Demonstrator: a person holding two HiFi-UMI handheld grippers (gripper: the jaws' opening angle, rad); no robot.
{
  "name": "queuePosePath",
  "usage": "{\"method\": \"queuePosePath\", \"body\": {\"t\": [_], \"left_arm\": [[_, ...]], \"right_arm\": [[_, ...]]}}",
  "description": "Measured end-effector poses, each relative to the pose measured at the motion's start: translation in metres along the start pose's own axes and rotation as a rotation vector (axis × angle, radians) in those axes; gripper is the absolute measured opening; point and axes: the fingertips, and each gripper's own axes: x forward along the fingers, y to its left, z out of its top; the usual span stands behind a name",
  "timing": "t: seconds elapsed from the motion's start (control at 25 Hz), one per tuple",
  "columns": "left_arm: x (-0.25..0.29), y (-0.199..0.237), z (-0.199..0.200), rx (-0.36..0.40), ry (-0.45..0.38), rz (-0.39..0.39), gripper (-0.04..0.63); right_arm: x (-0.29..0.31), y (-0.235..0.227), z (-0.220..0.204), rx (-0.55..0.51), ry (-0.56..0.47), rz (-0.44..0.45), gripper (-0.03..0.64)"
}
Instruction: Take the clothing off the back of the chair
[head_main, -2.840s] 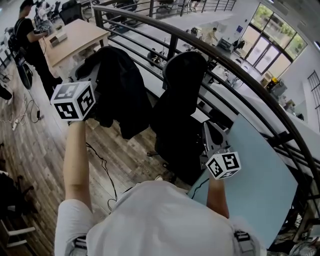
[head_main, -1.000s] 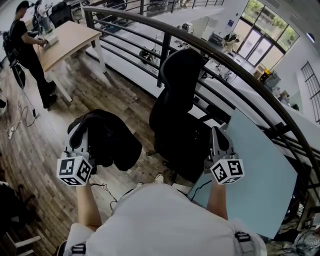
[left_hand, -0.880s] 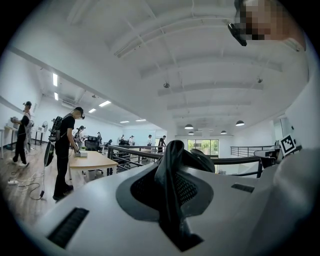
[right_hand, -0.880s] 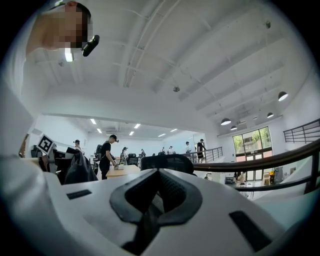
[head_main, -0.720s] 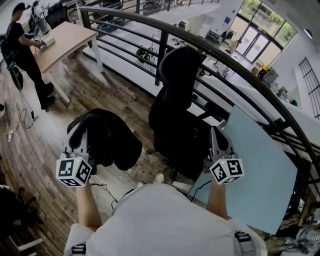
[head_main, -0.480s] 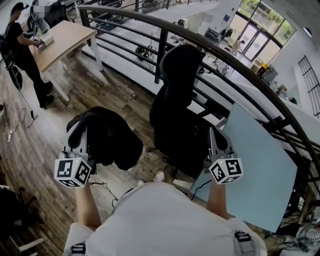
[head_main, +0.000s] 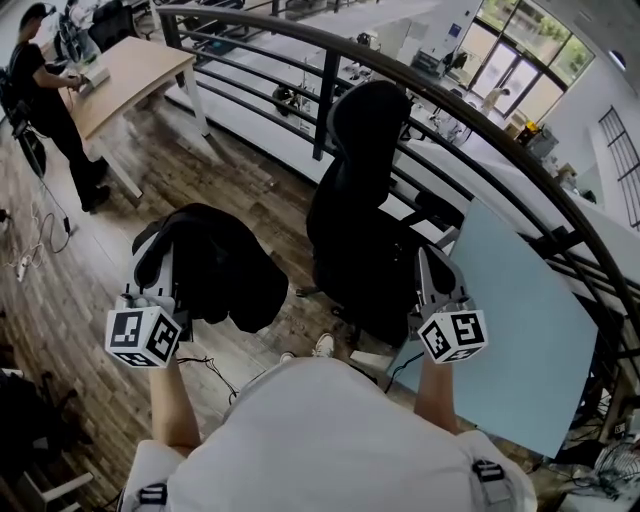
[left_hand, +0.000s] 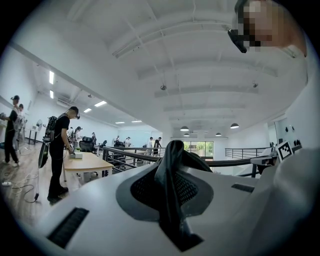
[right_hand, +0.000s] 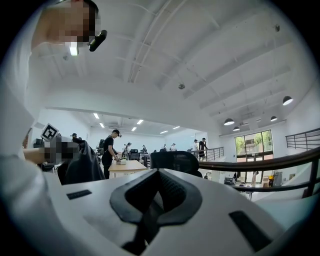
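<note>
A black garment hangs bunched to the left of the black office chair, well off its bare backrest. My left gripper is shut on a fold of it, and the dark cloth stands pinched between the jaws in the left gripper view. My right gripper is held level beside the chair's right side, shut with nothing in it. The right gripper view shows the chair's headrest ahead and the garment at the left.
A curved dark railing runs behind the chair. A pale blue tabletop lies at the right. A wooden desk stands at the back left with a person in black beside it. Cables trail over the wooden floor.
The left gripper has come down from its raised position with the garment, which now hangs lower and bunched. Over the last second both grippers have hardly shifted.
</note>
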Motion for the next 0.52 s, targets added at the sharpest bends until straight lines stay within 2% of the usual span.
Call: {"method": "queuePosePath", "body": {"t": [0.52], "left_arm": [[-0.002,0.008,0.007,-0.007,0.004,-0.051,0.057]], "right_arm": [[0.001,0.024,0.007,-0.007,-0.016,-0.005,0.02]]}}
